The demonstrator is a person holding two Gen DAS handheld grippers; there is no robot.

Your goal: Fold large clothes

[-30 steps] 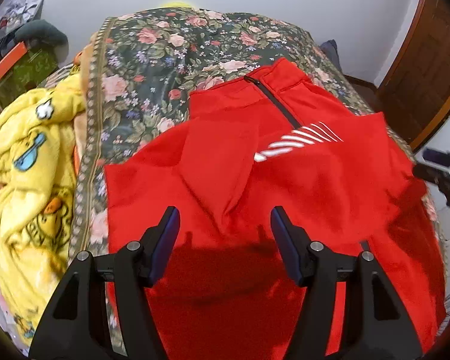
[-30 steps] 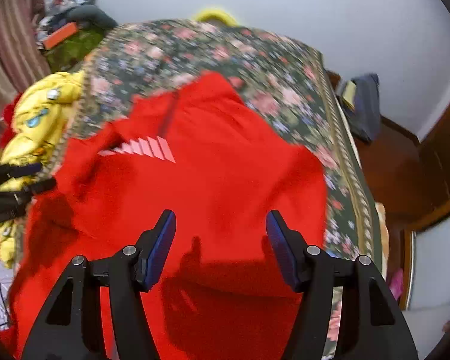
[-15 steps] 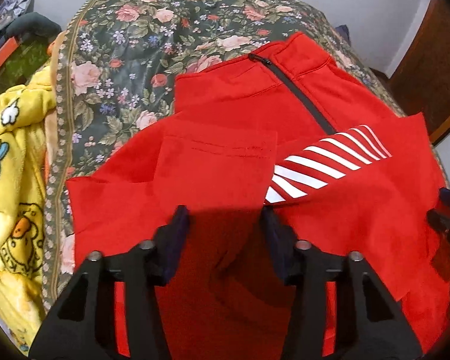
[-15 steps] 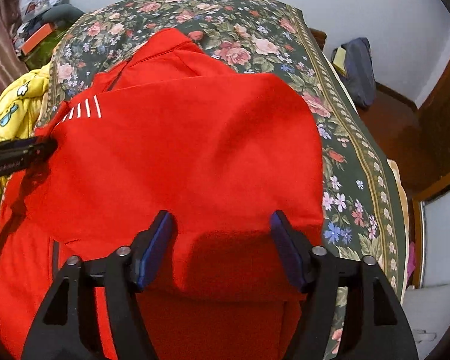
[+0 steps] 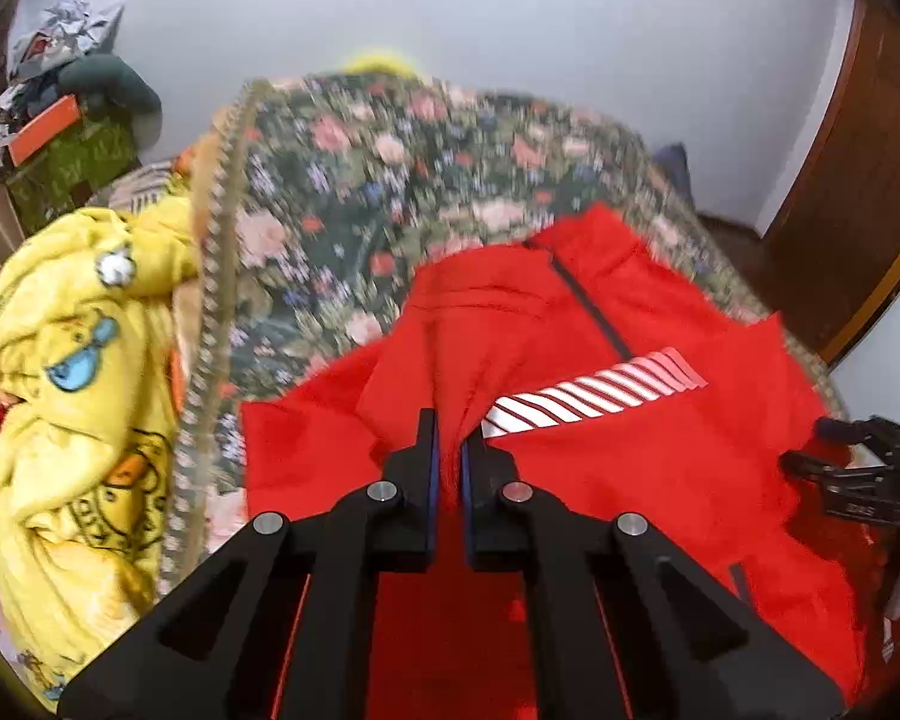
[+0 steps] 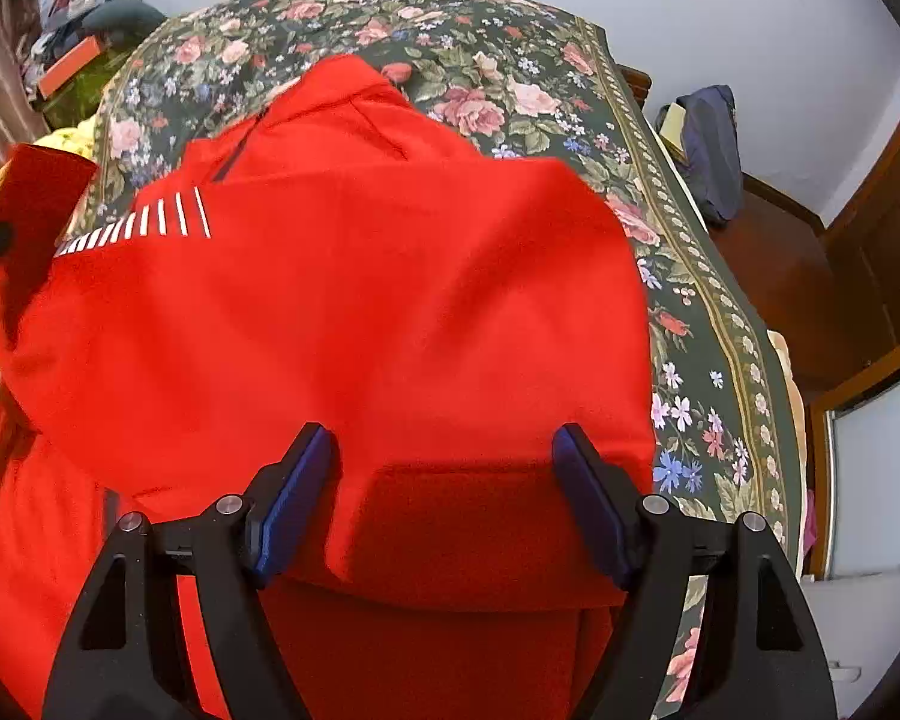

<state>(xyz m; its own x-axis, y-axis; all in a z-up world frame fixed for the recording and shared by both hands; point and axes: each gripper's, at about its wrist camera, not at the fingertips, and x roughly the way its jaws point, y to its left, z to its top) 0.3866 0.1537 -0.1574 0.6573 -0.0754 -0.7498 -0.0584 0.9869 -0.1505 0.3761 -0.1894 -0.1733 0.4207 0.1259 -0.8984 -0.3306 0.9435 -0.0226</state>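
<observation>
Left wrist view: left gripper (image 5: 447, 441) pinches red jacket (image 5: 600, 420) — right gripper (image 6: 444, 456) hovers, fingers apart

Even, soft indoor light, no glare. Left wrist view motion-blurred across floral bedspread (image 5: 342, 180); right wrist view sharp. Strong fisheye bending, dark corner vignette. Faint shadow under red jacket (image 6: 360, 300) fold.

No legible txt anywhere; red jacket (image 5: 630, 456) has white stripes only (no letters).
</observation>
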